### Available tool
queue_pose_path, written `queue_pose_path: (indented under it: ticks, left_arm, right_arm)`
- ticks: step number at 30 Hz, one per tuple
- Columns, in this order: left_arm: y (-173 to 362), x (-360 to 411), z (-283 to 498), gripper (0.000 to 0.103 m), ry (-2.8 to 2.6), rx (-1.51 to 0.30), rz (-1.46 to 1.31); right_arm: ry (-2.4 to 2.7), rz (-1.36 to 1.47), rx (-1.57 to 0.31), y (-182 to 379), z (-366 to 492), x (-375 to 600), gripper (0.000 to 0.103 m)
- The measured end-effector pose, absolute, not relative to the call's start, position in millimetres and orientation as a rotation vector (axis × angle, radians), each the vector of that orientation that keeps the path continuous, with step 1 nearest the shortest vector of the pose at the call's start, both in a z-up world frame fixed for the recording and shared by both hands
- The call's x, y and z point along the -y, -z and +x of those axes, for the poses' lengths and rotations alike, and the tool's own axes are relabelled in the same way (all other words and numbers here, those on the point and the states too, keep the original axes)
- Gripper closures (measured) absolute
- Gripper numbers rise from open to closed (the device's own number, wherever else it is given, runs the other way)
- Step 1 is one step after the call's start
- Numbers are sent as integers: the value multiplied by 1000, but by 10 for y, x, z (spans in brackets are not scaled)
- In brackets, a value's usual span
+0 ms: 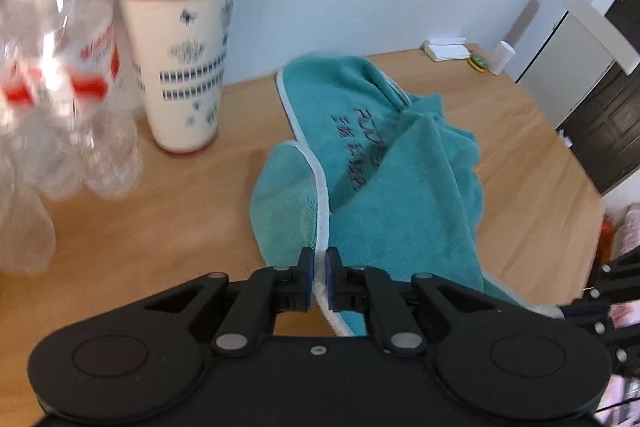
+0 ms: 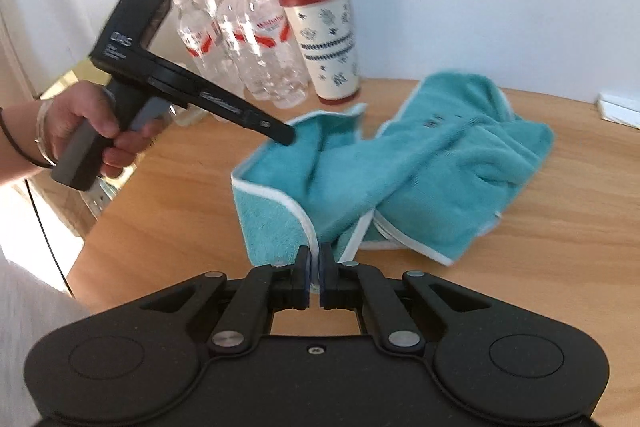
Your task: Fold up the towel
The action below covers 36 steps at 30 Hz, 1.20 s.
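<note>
- The left gripper (image 1: 319, 281), held by a hand (image 2: 86, 131) at the left, has its jaws pinched on the white-piped hem of the teal terry towel (image 1: 384, 187).
- The towel lies rumpled on the light wooden table (image 1: 160, 227), its length running away from both jaws toward the wall.
- The right gripper (image 2: 315, 281) is clamped on a nearer hem corner, so both hold the near edge.

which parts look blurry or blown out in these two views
Left wrist view: the water bottles smear with motion blur; the tumbler is soft. Right wrist view: the towel is slightly smeared, and bright light washes out the lower left edge.
</note>
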<state>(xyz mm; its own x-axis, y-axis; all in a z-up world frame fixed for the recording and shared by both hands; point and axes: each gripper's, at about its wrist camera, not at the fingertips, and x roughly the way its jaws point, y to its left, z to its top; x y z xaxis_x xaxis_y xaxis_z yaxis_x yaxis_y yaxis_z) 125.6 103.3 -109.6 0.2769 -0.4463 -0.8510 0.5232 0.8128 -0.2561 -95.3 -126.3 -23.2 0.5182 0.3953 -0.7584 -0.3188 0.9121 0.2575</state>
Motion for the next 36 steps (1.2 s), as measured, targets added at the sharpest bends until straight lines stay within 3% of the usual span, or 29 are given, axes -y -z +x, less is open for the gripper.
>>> queue_pose_path:
  ticks: [12,20,26,30,32,35,36]
  left_arm:
    - [1307,-1074,986,97,571,-1209,103]
    - [933,-1509,1027,100,449,-1103,76]
    - [1150,-2015,918,100,299,-1159,101]
    - [1314,-2204,926,100,222,-1174,135]
    - [1412,-2333,922,100,196,-1185,135]
    - [1457,-2445,894,100,173,-1183,140]
    - [1455,-2475,879,100,173,-1180,137]
  right_arm:
    - [-504,163,-1012,356,-1136,1389,99]
    - [-800,216,-920,-61,-823,835,99]
    - [-971,189,-976,93,-517,174,99]
    - [-1046,106,-1057,425,-450,-323,94]
    - [-1031,37,-1059,496,-450,-472,79]
    - [-920,65,-1079,471,-376,-389,74]
    - [-891,88,-1074,445,-362,-310,68]
